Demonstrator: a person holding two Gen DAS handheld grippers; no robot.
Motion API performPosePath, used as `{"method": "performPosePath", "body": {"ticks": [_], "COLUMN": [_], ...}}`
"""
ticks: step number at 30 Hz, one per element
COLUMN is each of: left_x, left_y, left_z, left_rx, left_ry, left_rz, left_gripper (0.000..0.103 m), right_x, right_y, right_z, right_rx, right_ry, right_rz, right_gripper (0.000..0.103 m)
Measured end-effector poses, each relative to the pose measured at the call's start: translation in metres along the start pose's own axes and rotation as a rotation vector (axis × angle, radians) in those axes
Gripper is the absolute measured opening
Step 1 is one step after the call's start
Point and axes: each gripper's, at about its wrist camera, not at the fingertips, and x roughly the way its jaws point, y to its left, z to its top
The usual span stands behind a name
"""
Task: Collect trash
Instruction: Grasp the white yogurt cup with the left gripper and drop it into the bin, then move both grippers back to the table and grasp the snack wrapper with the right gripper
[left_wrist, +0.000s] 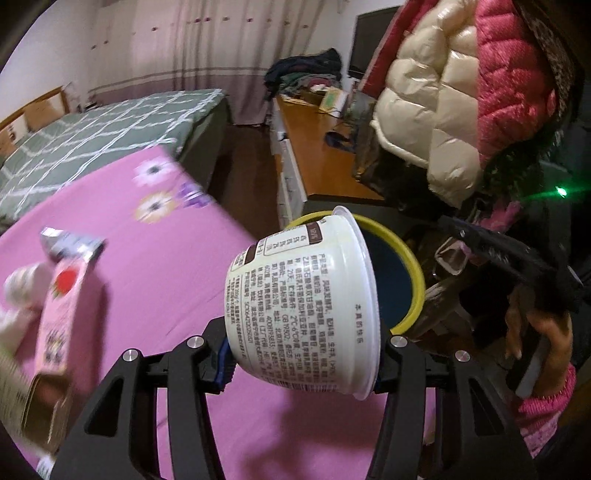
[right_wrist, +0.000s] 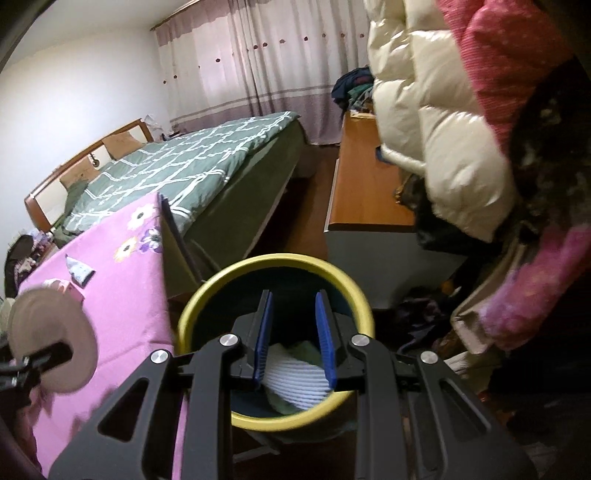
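My left gripper (left_wrist: 301, 363) is shut on a white printed yogurt cup (left_wrist: 306, 295), held tilted above the pink tablecloth, just left of the yellow-rimmed bin (left_wrist: 410, 266). A pink milk carton (left_wrist: 59, 314) and a white bottle (left_wrist: 22, 284) lie at the table's left. My right gripper (right_wrist: 294, 332) is open and empty, hovering over the mouth of the bin (right_wrist: 207, 291), which holds white and green waste (right_wrist: 295, 380). The cup's base (right_wrist: 51, 339) shows at the left of the right wrist view. A crumpled wrapper (right_wrist: 78, 271) lies on the cloth.
The pink flowered tablecloth (left_wrist: 147, 258) covers the table beside the bin. A green checked bed (right_wrist: 177, 158) lies beyond. A wooden cabinet (right_wrist: 365, 177) with piled clothes stands right. The person's puffy white and pink jacket (right_wrist: 443, 129) fills the right side.
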Motion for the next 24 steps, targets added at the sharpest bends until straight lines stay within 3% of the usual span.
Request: {"method": "performPosePath", "body": {"ticks": [9, 17, 20, 24], "left_x": [0.07, 0.112, 0.121, 0.115], "left_y": [-0.056, -0.076, -0.075, -0.072], "left_z": [0.039, 0.049, 0.048, 0.044], "left_rx": [0.072, 0.104, 0.104, 0.098], "left_ry": [0.047, 0.102, 0.106, 0.095], "left_rz": [-0.036, -0.048, -0.02, -0.016], "left_gripper": [0.052, 0.053, 0.083, 0.084], "right_x": [-0.009, -0.012, -0.013, -0.014], "right_y": [-0.03, -0.047, -0.046, -0.045], "right_z": [-0.014, -0.019, -0.02, -0.02], "right_rx": [-0.021, 0.009, 0.012, 0.009], "right_ry": [0.035, 0.043, 0.043, 0.044], "right_rz": [-0.062, -0.093, -0.099, -0.099], "right_gripper": [0.023, 0.023, 0.029, 0.029]}}
